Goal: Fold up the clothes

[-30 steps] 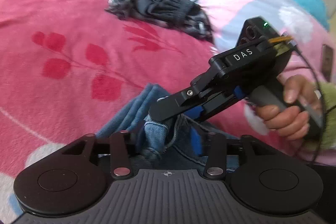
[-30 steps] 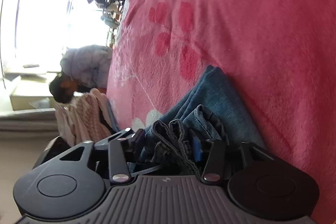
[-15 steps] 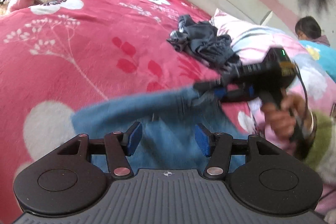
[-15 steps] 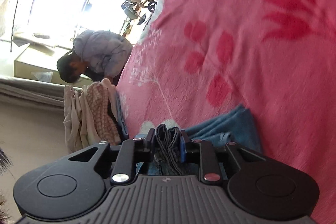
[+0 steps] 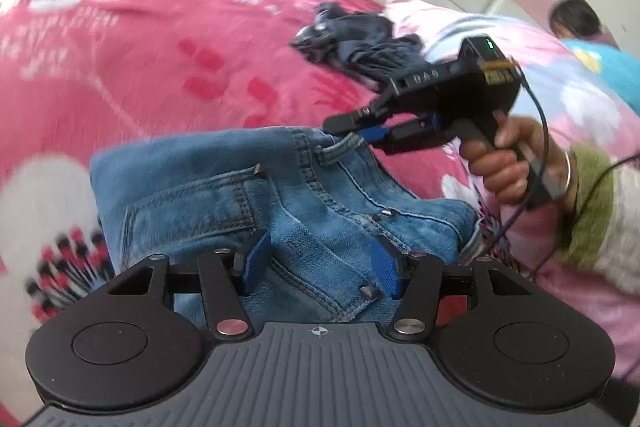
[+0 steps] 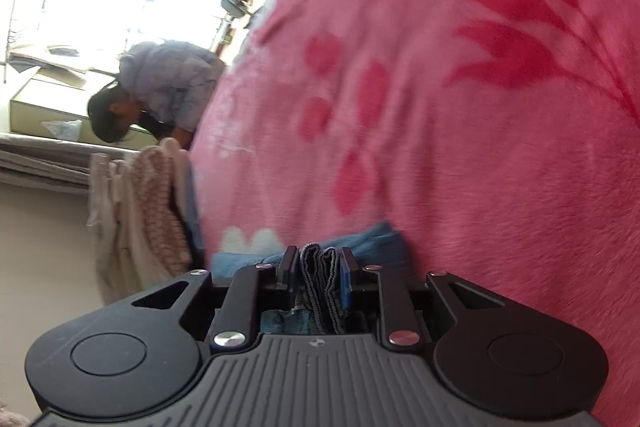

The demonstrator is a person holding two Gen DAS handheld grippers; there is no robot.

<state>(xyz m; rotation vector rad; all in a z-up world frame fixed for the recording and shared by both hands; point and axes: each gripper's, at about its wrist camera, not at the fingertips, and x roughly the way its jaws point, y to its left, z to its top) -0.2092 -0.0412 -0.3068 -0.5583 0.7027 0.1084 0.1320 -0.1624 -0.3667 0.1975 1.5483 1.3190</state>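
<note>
Your left tool [image 5: 318, 267] hangs with its pads apart over the jeans [image 5: 280, 195] lying on the bed [image 5: 180, 67], gripping nothing. Your right tool [image 5: 362, 133] is clamped on the waistband edge; the blurred view suggests a thin bite, so a tug could slip it and undo the fold.

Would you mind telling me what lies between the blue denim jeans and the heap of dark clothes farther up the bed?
Only bare pink floral blanket separates the blue denim jeans from the dark clothes heap, shown in the left wrist view.
</note>
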